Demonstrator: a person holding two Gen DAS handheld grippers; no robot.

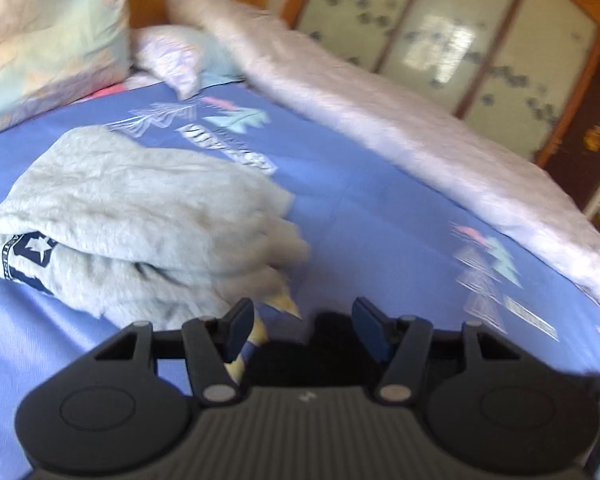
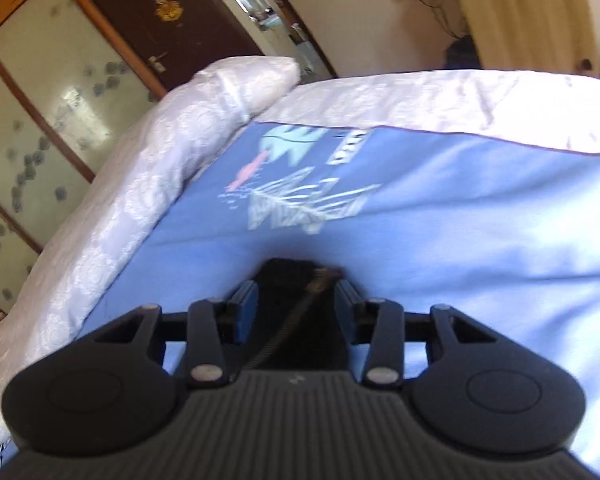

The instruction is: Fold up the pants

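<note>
Grey pants [image 1: 132, 220] with a dark star patch lie folded in a bundle on the blue bed sheet [image 1: 360, 200], at the left of the left wrist view. My left gripper [image 1: 300, 320] is open and empty, just right of and nearer than the bundle's ragged edge. My right gripper [image 2: 296, 300] is open and empty above the blue sheet [image 2: 460, 220]. The pants do not show in the right wrist view. A dark shape lies between the right fingers; I cannot tell what it is.
A rolled white quilt [image 1: 380, 112] runs along the bed's far side and shows in the right wrist view [image 2: 140, 168]. Pillows [image 1: 48, 36] sit at the wooden headboard. A wardrobe with frosted panels [image 1: 452, 28] and a dark door [image 2: 172, 28] stand beyond the bed.
</note>
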